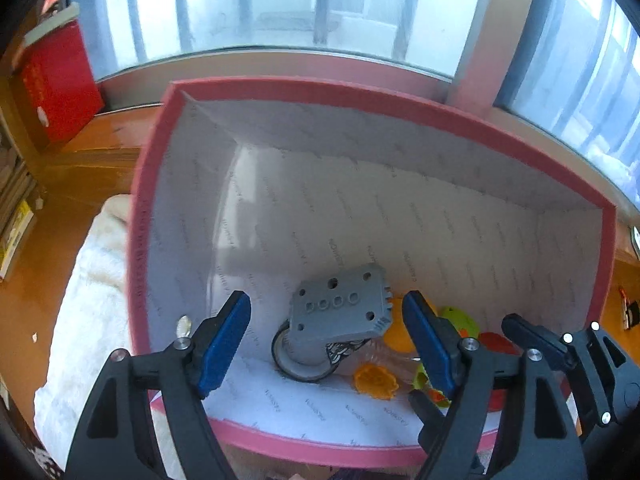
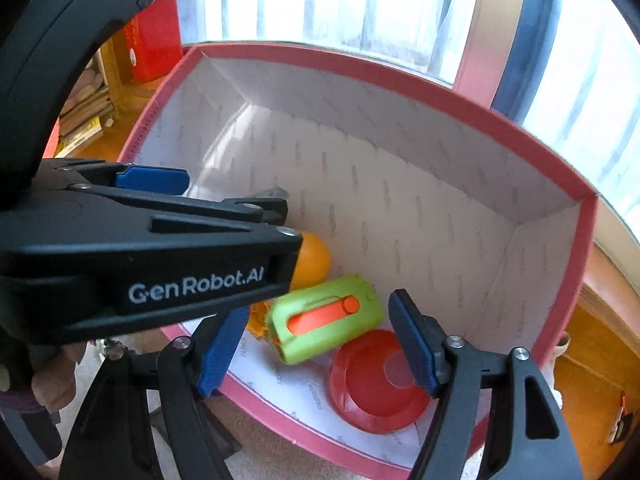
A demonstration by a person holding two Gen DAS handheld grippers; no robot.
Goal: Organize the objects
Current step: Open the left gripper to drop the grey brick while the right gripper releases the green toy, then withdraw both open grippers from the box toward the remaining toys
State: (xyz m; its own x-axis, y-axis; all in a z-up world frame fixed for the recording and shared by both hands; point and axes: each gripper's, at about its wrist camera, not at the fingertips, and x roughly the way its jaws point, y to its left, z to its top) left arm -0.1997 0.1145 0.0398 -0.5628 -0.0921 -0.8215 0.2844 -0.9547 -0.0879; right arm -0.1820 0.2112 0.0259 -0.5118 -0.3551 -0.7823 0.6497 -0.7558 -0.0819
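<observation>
A pink box (image 1: 360,92) with a white printed lining stands open below both grippers; it also shows in the right wrist view (image 2: 400,76). Inside lie a grey block with holes on a wheel (image 1: 340,308), an orange ball (image 2: 314,258), a green case with an orange slider (image 2: 326,318), a red dish (image 2: 378,384) and a small orange ridged piece (image 1: 374,380). My left gripper (image 1: 326,340) is open and empty above the grey block. My right gripper (image 2: 316,346) is open and empty above the green case. The left gripper's body hides the box's left part in the right wrist view.
The box sits on a white fluffy cloth (image 1: 92,280) on an orange wooden surface (image 1: 60,184). A window (image 1: 280,4) runs behind it. A red box (image 1: 56,80) and stacked books (image 2: 84,120) stand on shelves at the left. A small item (image 2: 618,420) lies at the right.
</observation>
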